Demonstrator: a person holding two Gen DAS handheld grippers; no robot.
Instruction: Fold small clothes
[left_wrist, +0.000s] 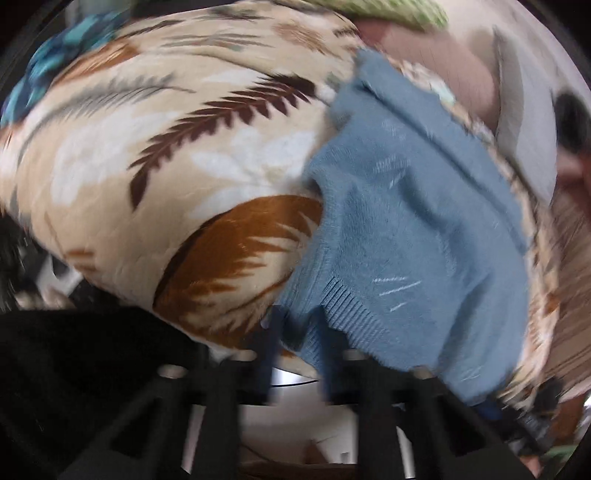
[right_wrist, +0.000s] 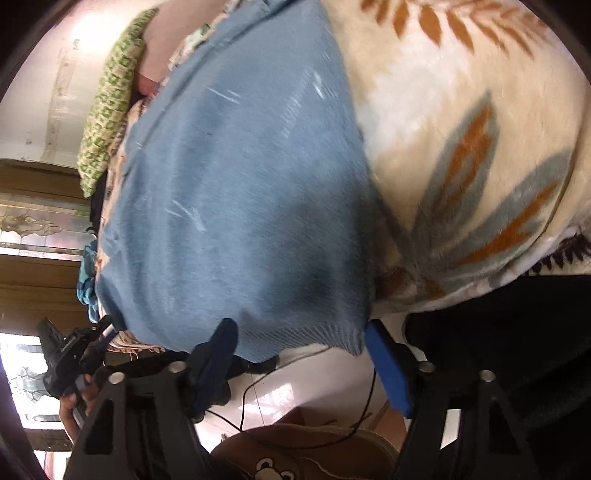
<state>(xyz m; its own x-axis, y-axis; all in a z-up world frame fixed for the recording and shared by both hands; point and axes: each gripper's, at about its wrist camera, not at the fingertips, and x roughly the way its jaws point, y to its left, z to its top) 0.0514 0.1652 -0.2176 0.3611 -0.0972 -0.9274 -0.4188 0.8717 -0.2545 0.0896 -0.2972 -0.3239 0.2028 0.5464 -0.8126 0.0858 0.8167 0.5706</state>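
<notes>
A small blue knitted garment (left_wrist: 413, 229) lies on a cream blanket with brown and grey leaf print (left_wrist: 177, 155). In the left wrist view my left gripper (left_wrist: 299, 332) is closed down on the garment's ribbed hem, the fabric pinched between its blue fingers (left_wrist: 271, 343). In the right wrist view the same blue garment (right_wrist: 240, 192) fills the middle. My right gripper (right_wrist: 303, 339) is open, its fingers (right_wrist: 384, 354) standing either side of the ribbed hem at the blanket's (right_wrist: 461, 129) edge. The left gripper (right_wrist: 70, 354) also shows at the garment's far corner.
A green patterned cloth (right_wrist: 110, 99) and a teal cloth (left_wrist: 48, 70) lie at the far side of the blanket. Pale floor with a black cable (right_wrist: 266, 402) and a brown slipper (right_wrist: 303, 454) lie below the blanket's edge.
</notes>
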